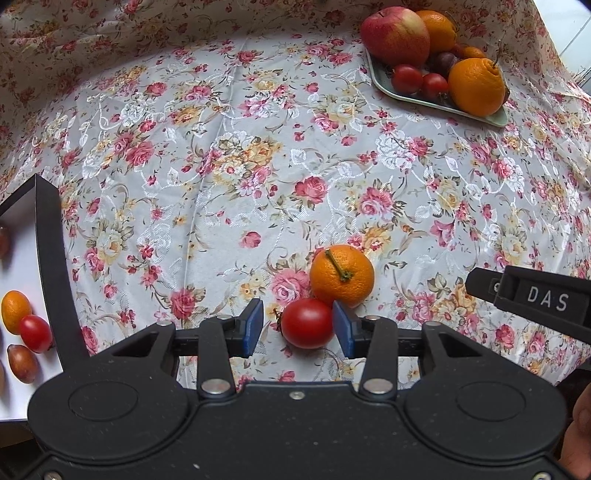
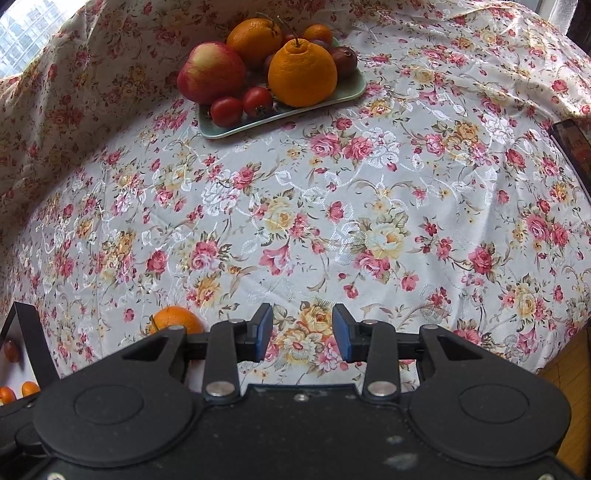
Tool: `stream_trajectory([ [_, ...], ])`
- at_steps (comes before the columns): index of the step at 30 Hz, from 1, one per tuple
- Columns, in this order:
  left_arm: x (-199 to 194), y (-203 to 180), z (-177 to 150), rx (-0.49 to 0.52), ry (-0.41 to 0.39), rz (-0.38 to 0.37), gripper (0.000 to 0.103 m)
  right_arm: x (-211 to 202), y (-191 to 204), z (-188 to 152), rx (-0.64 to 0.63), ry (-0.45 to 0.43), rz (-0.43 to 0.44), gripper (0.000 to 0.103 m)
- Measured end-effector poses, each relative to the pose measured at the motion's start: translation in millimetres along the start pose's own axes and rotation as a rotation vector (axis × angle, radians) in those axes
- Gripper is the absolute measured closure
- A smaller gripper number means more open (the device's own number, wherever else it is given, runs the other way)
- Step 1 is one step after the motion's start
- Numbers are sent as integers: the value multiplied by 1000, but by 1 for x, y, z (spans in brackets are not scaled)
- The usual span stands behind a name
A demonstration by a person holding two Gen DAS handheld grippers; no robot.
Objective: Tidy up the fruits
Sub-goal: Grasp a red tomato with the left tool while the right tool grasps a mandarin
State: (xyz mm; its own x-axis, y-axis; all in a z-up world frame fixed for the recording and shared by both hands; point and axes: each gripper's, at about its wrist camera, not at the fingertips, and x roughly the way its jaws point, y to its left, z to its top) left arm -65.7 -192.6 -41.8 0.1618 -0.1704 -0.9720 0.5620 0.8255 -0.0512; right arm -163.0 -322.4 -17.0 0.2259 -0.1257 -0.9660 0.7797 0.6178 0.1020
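Observation:
A red tomato lies on the floral cloth, touching an orange with a stem just behind it. My left gripper points down around the tomato. Its right pad is at the tomato's side and its left pad stands clear, so it is open. My right gripper is open over bare cloth with nothing between its fingers. The same orange shows to its left. Part of the right gripper's finger juts in from the right of the left wrist view.
A green tray at the back holds an apple, large oranges, small tomatoes and dark plums. A white box with a black wall on the left holds a kumquat and a small tomato. The table edge drops to wooden floor.

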Motion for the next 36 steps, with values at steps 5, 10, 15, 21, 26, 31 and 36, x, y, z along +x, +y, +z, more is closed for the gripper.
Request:
stream_trajectory([
  [5,4,-5,-2,23,3,-7,51,-2,4,-1,-13,0,3,64],
  [10,8,-9,-3,26,18,-10,51,0,5,0,-8,-2,-7,64],
  [15,12,-12,-3,37,23,6,51,2,5,-1,-15,2,-13,64],
  [21,17,-7,-4,22,40,-2,55,2,7,-1,-22,7,-13,64],
  [26,11,0,-2,-8,22,11,56,1,10,-1,-27,7,-5,64],
  [31,7,13,3,-44,1,63,56,1,13,-1,-34,10,1,64],
  [36,4,28,7,-78,-5,83,56,2,20,-3,-46,15,11,64],
])
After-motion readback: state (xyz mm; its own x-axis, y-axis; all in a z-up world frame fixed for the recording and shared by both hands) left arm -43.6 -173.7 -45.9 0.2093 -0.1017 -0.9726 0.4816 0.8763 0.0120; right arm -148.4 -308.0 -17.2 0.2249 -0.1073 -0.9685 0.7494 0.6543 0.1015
